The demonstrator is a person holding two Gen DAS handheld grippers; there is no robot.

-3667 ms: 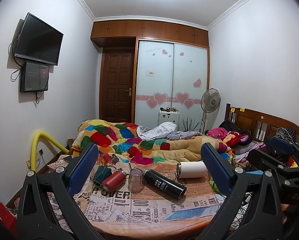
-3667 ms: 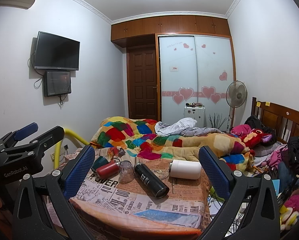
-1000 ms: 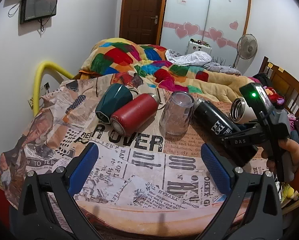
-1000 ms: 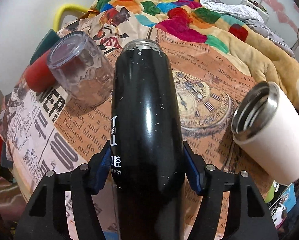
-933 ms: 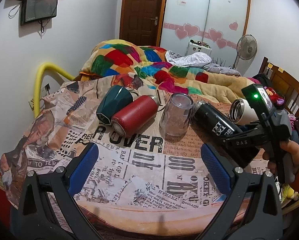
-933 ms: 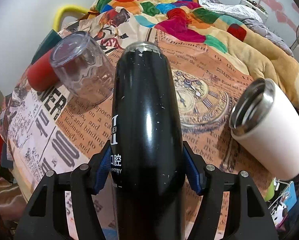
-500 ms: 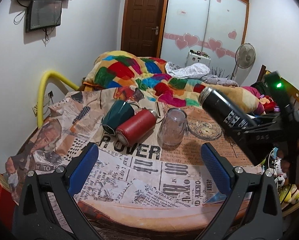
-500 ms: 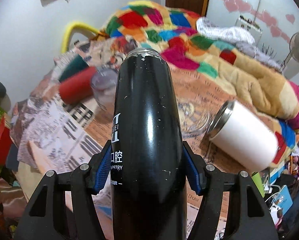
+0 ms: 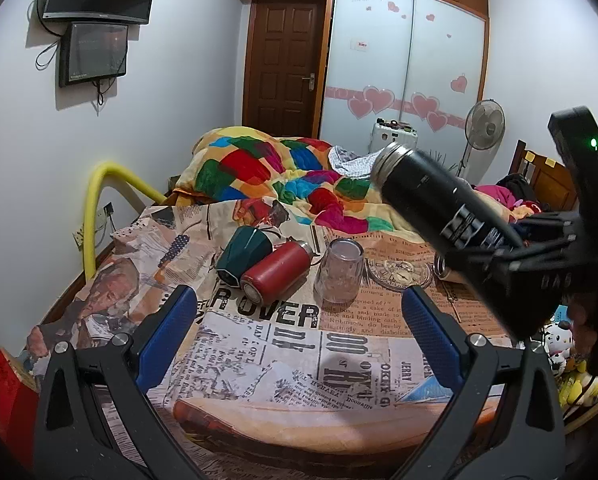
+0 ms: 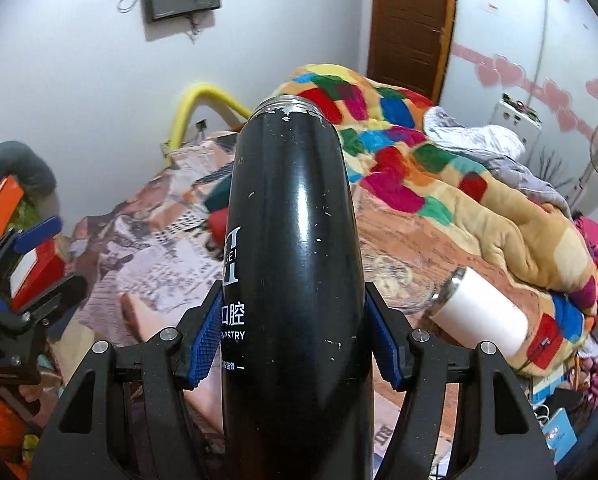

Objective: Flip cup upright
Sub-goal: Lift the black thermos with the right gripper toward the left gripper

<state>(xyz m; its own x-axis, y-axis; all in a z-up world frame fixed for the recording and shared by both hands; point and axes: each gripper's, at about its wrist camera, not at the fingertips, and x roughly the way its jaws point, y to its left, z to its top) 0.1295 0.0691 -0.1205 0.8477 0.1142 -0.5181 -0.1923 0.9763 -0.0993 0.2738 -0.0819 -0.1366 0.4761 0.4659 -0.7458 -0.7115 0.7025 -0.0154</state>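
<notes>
My right gripper (image 10: 295,332) is shut on the black flask (image 10: 295,248), its blue pads (image 10: 209,332) pressed on both sides of the body. The flask is lifted off the table and tilted, mouth up and to the left, as the left wrist view shows (image 9: 439,204). My left gripper (image 9: 299,320) is open and empty, low over the near part of the newspaper-print tablecloth (image 9: 259,344). A clear glass (image 9: 339,272) stands mouth down. A red flask (image 9: 275,272), a dark green cup (image 9: 243,256) and a white tumbler (image 10: 483,316) lie on their sides.
A colourful quilt (image 9: 275,176) is heaped on the bed behind the table. A yellow pipe (image 9: 99,200) arches at the left wall. A wooden headboard (image 9: 547,176) and clutter sit at the right. A red box (image 9: 7,392) is at the table's left corner.
My right gripper has lifted the black flask off the table and tilted its mouth further upward. My left gripper has drawn back and pitched up a little, still open.
</notes>
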